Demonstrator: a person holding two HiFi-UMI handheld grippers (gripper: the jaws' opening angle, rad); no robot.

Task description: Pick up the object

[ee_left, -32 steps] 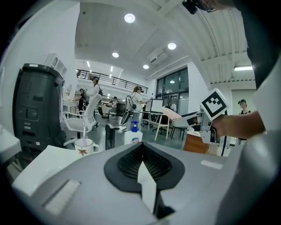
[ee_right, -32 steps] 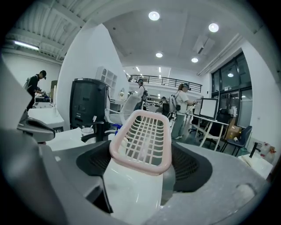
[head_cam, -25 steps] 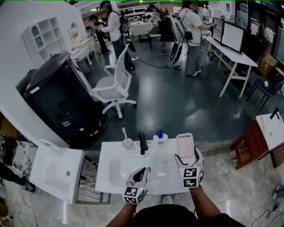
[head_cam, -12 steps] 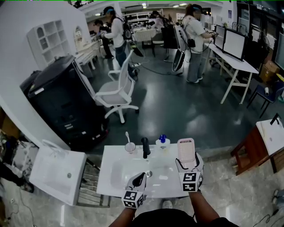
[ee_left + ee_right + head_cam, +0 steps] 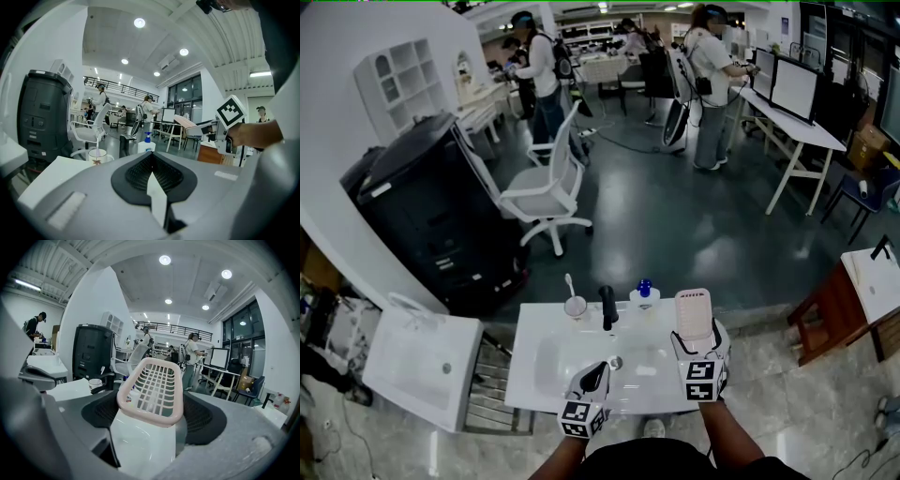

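Note:
A pale pink slotted basket (image 5: 693, 312) on a white base stands upright between the jaws of my right gripper (image 5: 695, 339), over the right part of the white basin top (image 5: 534, 323). In the right gripper view the basket (image 5: 152, 386) fills the middle, and my right gripper (image 5: 152, 414) is shut on its white base, with the black pads (image 5: 207, 416) at either side. My left gripper (image 5: 598, 369) hangs over the basin's front middle. In its own view the left gripper (image 5: 152, 169) is shut with nothing in it.
At the basin's back edge stand a cup with a toothbrush (image 5: 574, 305), a black tap (image 5: 607, 306) and a blue-capped pump bottle (image 5: 643, 294). A second white basin (image 5: 422, 361) sits to the left and a wooden stand (image 5: 834, 309) to the right. People and an office chair (image 5: 546, 192) are further off.
The head view has shifted slightly. Both grippers keep their places over the basin, and the basket stays in the right gripper.

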